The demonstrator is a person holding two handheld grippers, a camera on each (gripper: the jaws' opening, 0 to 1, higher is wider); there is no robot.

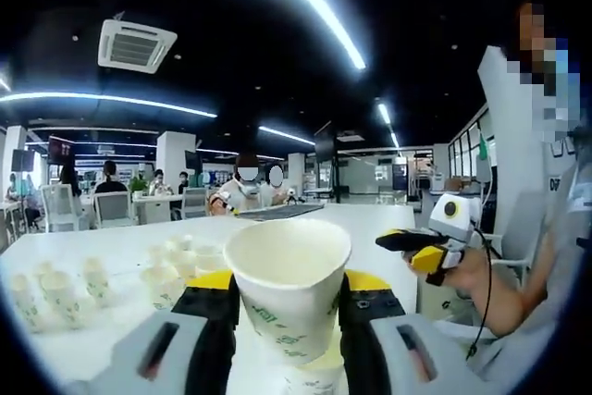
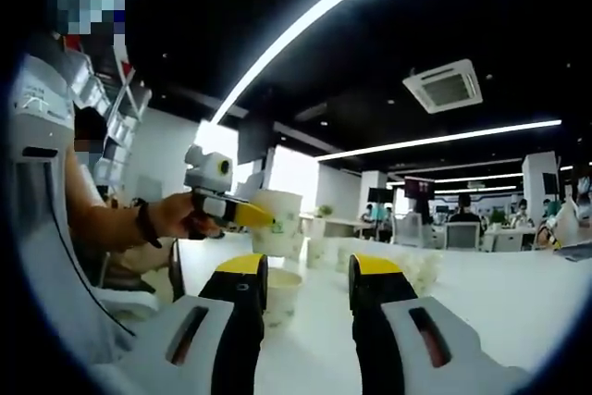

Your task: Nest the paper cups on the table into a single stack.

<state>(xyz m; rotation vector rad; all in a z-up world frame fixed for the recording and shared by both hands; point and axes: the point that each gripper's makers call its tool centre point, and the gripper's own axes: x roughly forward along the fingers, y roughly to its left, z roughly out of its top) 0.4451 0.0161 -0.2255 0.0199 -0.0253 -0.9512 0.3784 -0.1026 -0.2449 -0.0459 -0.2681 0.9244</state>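
Between the left jaws, left gripper view: the left gripper (image 1: 289, 307) is closed on a paper cup (image 1: 289, 289), mouth up, pinched across its side wall below the rim.
Table, left gripper view: loose cups (image 1: 57, 291) stand in a scatter on the white table (image 1: 111, 339) to the left, more cups (image 1: 180, 261) just behind the held one; another cup's rim shows directly under the held cup.
Other tongs, left gripper view: the right gripper (image 1: 418, 245) comes in from the right in a person's hand (image 1: 472, 270); its jaw gap is hard to read from here.
Right gripper view, own jaws: the right gripper (image 2: 308, 307) stands parted with nothing between the jaws; an upright cup (image 2: 280, 291) sits just beyond the left jaw.
Right gripper view, far side: the left gripper (image 2: 242, 215) holds its cup (image 2: 277, 222) raised above the table (image 2: 518, 302).
Handling: likely very light, thin-walled and easily crushed; a gentle pinch mid-wall, clear of the rim, should suit.
Nesting: smooth tapered paper should slide in easily, though a tilted cup may catch on the rim.
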